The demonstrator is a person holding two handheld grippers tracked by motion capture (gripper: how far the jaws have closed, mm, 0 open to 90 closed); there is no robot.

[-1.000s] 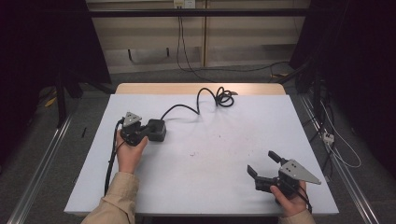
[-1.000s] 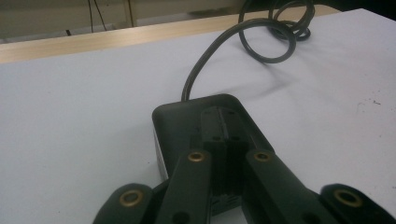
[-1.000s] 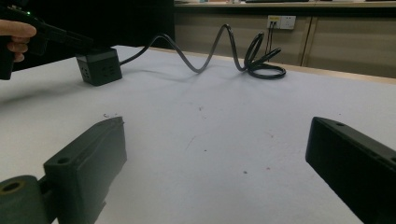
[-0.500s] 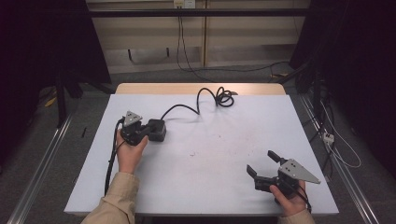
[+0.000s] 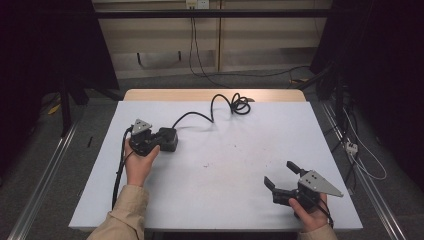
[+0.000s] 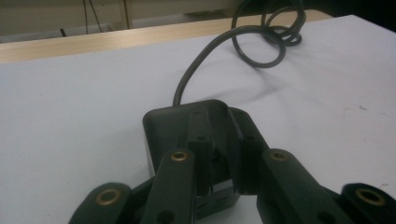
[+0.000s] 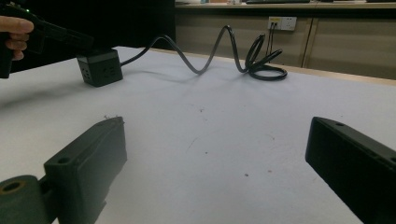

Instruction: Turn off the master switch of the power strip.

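A white, matte table (image 5: 220,165) with faint dark specks and a pale wood far edge stands on a grey floor before beige wall panels. At its left, the left gripper (image 5: 150,143) is clamped on a black, boxy power cube (image 5: 166,139). Its thick rubbery cord (image 5: 227,102) loops toward the far edge. At the near right, the right gripper (image 5: 281,174) rests with jaws spread wide, holding nothing.

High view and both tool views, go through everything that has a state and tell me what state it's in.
Left tool: shut on the black power cube.
Right tool: open, holding nothing, low over the table.
Black power cube: upright on the table, gripped.
Cable: attached to the cube, loosely coiled at the far edge.
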